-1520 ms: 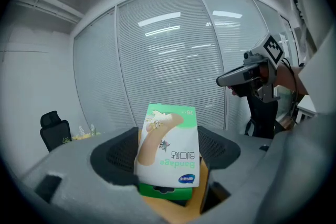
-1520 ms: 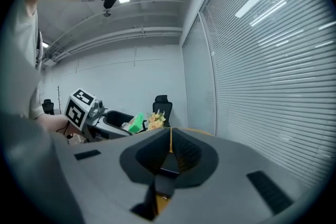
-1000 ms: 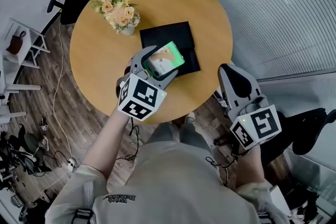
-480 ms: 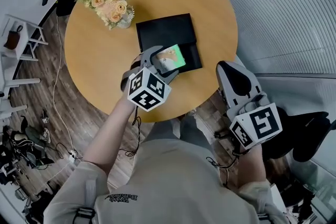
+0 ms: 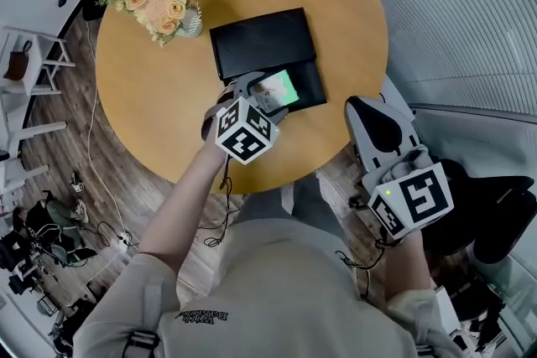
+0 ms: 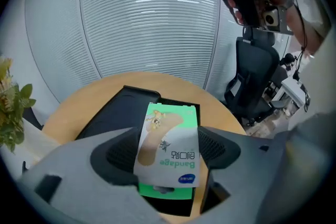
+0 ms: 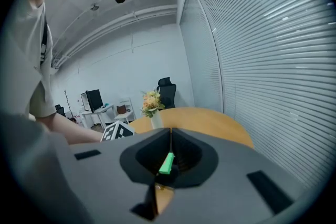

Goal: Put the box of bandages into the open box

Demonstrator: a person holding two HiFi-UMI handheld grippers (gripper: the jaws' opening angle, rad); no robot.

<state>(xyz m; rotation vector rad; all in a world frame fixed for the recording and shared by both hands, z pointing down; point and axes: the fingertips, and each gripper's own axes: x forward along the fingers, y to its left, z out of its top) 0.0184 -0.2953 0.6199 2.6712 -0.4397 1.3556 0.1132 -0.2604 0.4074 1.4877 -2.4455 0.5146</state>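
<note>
The left hand-held gripper (image 5: pixel 260 94) is clamped on the box of bandages (image 5: pixel 275 88), one jaw against each side of it. In the left gripper view the box of bandages (image 6: pixel 168 139) sits between the two jaws of that hand-held gripper (image 6: pixel 168 148), green at the edges, with a pale front that shows a plaster and the word "Bandage" upside down. It is carried over the tray half of the black open box (image 5: pixel 312 90), near the tray's front end. I cannot tell whether it touches the tray floor. The lid half (image 5: pixel 260 42) lies flat on the far side of the tray, joined to it.

The open box (image 6: pixel 113 113) rests on the round wooden desk (image 5: pixel 168 113), close to the edge nearest the person. A small vase of flowers (image 5: pixel 155 4) stands on the desk's far left part, well apart from the box.

The right hand-held gripper (image 5: pixel 362 106) is held off the desk's edge, at the person's right side, above the floor. Its own view shows its jaws (image 7: pixel 170 131) pressed together at the tips with nothing between them. Beyond them are the desk (image 7: pixel 210 126) and the flowers (image 7: pixel 151 99).
</note>
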